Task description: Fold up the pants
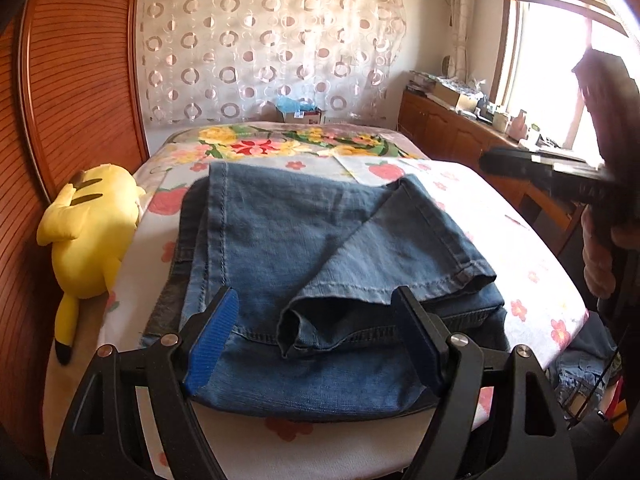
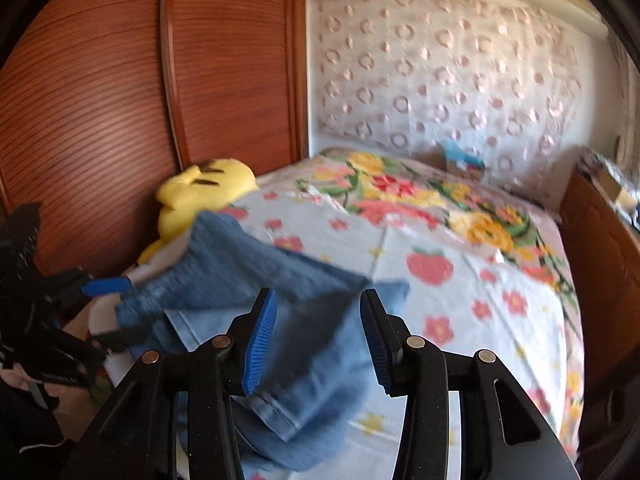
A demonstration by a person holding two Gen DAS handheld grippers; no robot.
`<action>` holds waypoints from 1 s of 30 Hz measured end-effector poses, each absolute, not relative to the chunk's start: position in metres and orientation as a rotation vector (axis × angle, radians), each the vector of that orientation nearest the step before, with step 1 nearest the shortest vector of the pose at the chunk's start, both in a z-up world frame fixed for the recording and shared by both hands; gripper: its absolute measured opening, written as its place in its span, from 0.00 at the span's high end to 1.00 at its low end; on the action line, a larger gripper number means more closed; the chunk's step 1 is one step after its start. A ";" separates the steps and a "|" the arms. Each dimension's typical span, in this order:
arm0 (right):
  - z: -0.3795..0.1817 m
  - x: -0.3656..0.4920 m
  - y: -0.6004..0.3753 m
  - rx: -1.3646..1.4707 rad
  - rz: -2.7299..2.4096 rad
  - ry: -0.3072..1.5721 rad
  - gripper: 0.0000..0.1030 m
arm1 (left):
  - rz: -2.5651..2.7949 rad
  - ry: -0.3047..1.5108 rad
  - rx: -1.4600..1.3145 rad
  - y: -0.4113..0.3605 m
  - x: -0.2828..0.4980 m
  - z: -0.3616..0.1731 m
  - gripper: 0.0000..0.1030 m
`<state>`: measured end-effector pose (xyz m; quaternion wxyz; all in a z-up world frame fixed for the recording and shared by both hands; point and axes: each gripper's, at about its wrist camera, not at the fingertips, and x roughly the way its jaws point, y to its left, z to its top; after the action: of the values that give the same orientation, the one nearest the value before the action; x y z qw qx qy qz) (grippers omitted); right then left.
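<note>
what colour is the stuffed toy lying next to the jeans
Bright yellow with dark stripes and a dark tail tip; the stuffed toy shows best in the left wrist view.

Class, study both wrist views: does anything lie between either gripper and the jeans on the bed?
Nothing visible does. The left gripper and right gripper both hang open directly over the jeans with no object between. The yellow plush toy lies off to the side by the wooden wall.

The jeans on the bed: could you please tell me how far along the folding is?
Done: the jeans lie doubled over on the flowered bedsheet, legs laid across the body. In hand: nothing; the left hand-held gripper hovers open above the near hem, and the right hand-held gripper is open and clear. Left: one leg hem sits crooked, so squaring up, perhaps one more fold.
</note>
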<state>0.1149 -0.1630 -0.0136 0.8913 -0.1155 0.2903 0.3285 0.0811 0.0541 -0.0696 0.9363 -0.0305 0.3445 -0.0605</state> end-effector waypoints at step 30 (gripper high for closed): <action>0.038 0.160 -0.117 -0.102 0.809 0.683 0.98 | -0.243 0.719 -0.033 0.041 0.082 -0.079 0.88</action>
<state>0.1602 -0.1175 0.0384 0.8618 -0.0488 0.3257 0.3857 0.0818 0.0414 -0.0788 0.9288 -0.0159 0.3508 -0.1185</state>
